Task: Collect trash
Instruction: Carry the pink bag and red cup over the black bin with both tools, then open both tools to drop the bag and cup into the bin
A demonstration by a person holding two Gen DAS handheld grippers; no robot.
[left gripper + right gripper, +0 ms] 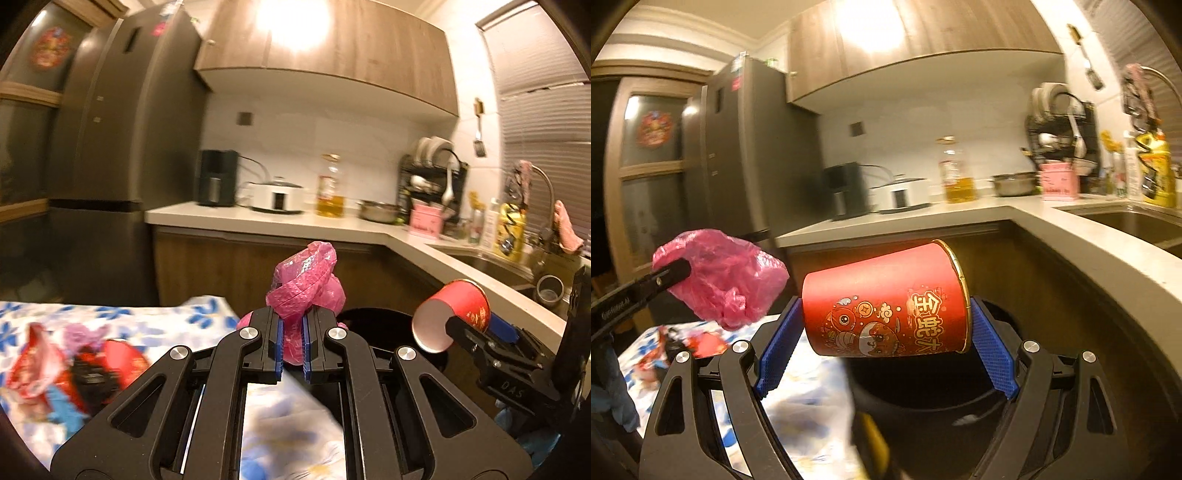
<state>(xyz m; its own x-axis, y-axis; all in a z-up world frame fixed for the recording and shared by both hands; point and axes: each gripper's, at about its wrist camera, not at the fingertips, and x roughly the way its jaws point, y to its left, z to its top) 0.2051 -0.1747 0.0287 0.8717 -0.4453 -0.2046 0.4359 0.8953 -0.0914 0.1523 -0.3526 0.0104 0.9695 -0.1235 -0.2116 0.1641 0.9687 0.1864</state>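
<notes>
Pinching: left fingers — pink bag | right fingers — red cup, printed "金蛇"

Fridge beside counter bearing oil bottle.

Crinkled pink plastic bag; matt paper cup

The table wears a white cloth with blue flowers. On it lie red wrappers and something dark, all blurred. The pale counter behind carries a black appliance, a white cooker, an oil bottle and a steel bowl.
</notes>
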